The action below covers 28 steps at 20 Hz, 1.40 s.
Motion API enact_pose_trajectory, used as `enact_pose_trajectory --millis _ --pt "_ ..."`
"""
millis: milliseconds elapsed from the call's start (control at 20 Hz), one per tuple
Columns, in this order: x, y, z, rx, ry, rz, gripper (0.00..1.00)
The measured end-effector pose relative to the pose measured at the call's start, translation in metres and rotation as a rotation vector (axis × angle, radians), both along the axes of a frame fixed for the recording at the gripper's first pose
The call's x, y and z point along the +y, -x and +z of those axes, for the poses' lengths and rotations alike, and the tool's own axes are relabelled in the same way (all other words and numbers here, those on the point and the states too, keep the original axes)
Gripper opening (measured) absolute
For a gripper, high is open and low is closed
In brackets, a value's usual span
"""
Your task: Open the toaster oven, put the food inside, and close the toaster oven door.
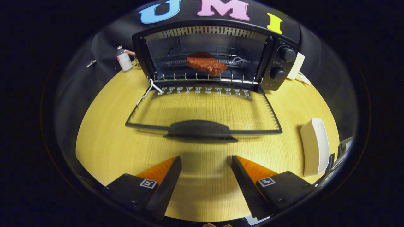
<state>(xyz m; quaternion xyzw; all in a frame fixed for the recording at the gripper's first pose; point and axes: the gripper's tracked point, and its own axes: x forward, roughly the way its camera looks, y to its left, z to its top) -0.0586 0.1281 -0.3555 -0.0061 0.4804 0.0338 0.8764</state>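
I see my gripper (206,162) with its jaws spread wide and empty over the pale wooden worktop (104,142), just short of the handle of the black toaster oven's (279,67) lowered glass door (202,108). The reddish-brown slab of food (205,64) lies inside on the wire rack (176,61).

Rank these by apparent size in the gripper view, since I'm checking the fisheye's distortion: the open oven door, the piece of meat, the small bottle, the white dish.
1. Oven door, largest by far.
2. White dish, though nearness inflates it.
3. Piece of meat.
4. Small bottle, smallest.
The gripper is open, holding nothing.
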Motion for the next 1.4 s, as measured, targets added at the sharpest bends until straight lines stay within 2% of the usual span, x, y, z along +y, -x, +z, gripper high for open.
enact_pose_trajectory --millis 350,700,1400 --pt "0.004 -0.022 0.003 0.005 -0.043 -0.064 0.99" --pt "0.004 -0.022 0.007 0.001 -0.039 -0.066 0.99" --pt "0.006 -0.039 0.086 -0.152 -0.152 -0.077 0.99"
